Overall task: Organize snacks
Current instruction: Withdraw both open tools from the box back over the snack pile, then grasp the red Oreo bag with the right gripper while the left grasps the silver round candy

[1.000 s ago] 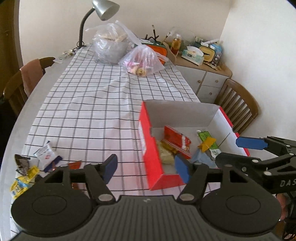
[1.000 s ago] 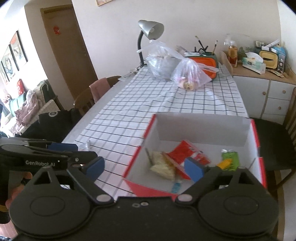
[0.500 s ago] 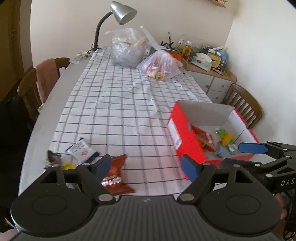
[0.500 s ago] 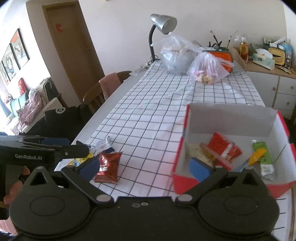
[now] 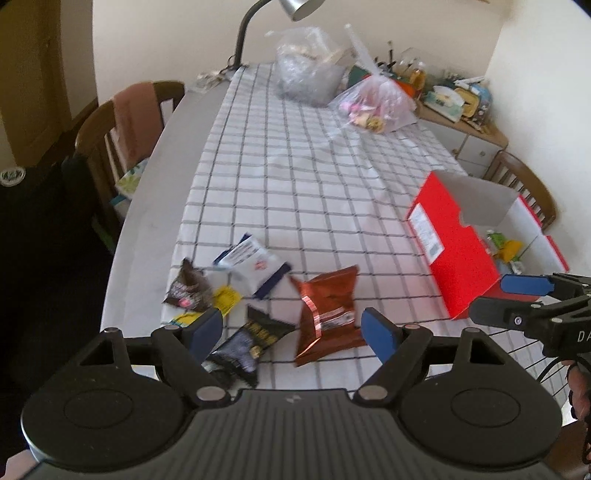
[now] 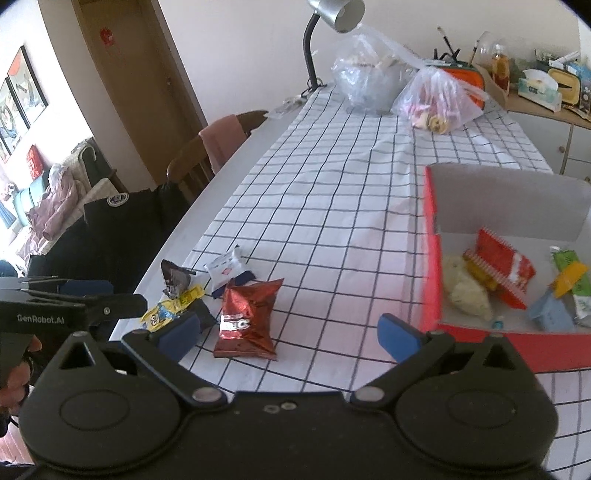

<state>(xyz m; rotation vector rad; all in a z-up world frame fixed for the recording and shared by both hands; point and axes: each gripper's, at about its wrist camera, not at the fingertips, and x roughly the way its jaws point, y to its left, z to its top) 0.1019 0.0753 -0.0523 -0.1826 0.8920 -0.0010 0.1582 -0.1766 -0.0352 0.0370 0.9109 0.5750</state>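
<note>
Loose snack packets lie near the table's front left edge: a red foil packet [image 5: 327,314] [image 6: 247,317], a black packet [image 5: 251,339], a white packet [image 5: 247,256], a dark brown packet [image 5: 188,286] and a yellow one [image 5: 225,299]. My left gripper [image 5: 291,330] hangs open just above the red and black packets, holding nothing. My right gripper [image 6: 290,334] is open and empty too, over the cloth beside the red foil packet. The red box [image 5: 454,254] [image 6: 430,258] to the right holds several snacks, among them a red-and-white packet [image 6: 502,266].
Two clear plastic bags [image 6: 369,81] and a desk lamp [image 6: 332,14] stand at the table's far end. A wooden chair [image 5: 122,122] with a pink cloth is on the left, another chair [image 5: 524,184] behind the box. A cluttered sideboard [image 6: 539,88] is at the back right.
Both grippers have swung left, away from the red box and lower, so the loose packets now lie under them. The left jaws stand wider than a second ago.
</note>
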